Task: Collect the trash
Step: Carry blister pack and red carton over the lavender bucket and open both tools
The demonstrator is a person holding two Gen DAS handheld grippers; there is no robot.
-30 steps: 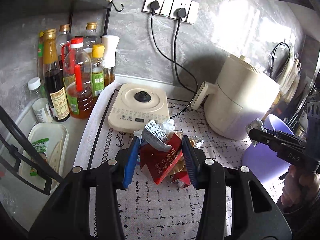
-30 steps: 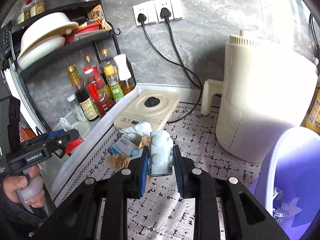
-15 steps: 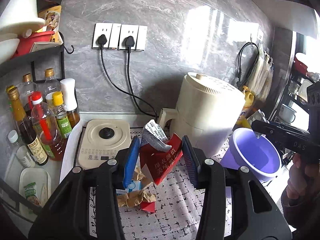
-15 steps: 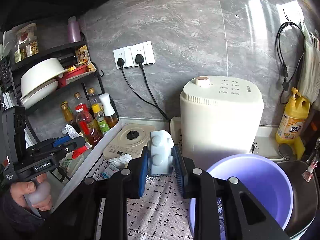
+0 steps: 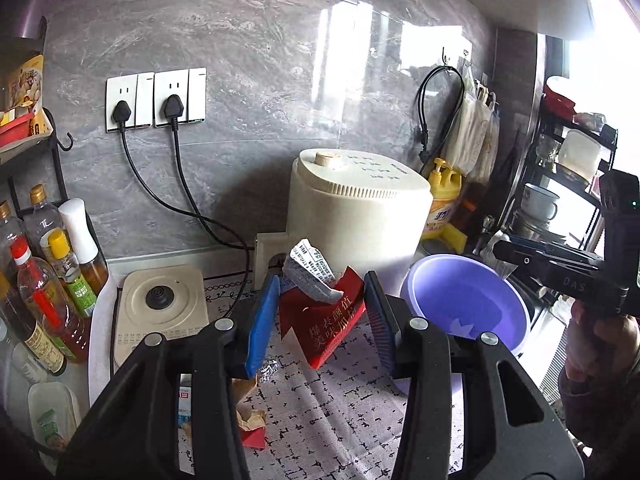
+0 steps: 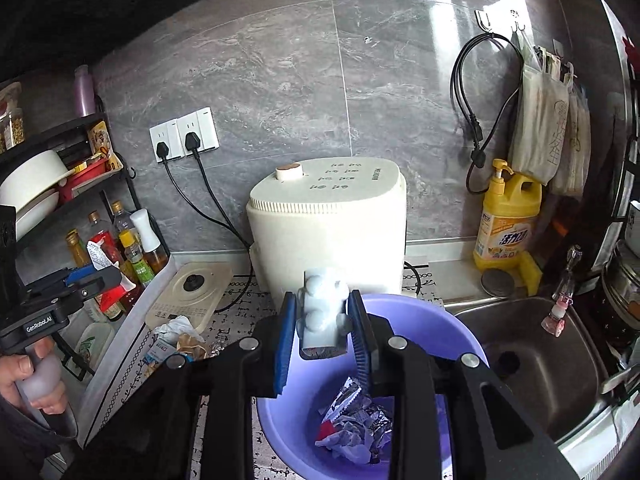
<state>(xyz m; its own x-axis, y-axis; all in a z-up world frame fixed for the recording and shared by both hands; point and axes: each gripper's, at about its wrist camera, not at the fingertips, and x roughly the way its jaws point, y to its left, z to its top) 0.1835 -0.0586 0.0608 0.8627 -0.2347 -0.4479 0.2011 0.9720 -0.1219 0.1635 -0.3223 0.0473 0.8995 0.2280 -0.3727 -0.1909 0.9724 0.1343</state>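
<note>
My left gripper [image 5: 322, 280] is shut on a red packet [image 5: 328, 328] with a crumpled receipt [image 5: 310, 270] on top, held above the patterned mat, left of the purple basin [image 5: 460, 280]. My right gripper [image 6: 322, 296] hangs over the purple basin [image 6: 432, 316]. Its jaws are opening, and a white moulded plastic piece [image 6: 322, 320] sits tilted and loose between the pads. Crumpled wrappers [image 6: 356, 420] lie in the basin. More scraps [image 6: 180, 336] remain on the mat near the left gripper [image 6: 100, 272].
A cream appliance [image 6: 328, 220] stands behind the basin, with a flat cream hob [image 5: 160, 308] to its left. Sauce bottles [image 5: 52, 280] line the left wall under a rack. A steel sink [image 6: 520, 344] and yellow detergent bottle [image 6: 508, 216] are at right.
Both grippers rose and swung right with their loads. The right one now hangs over the basin, and the white piece has tilted and slipped a little lower between its pads.
</note>
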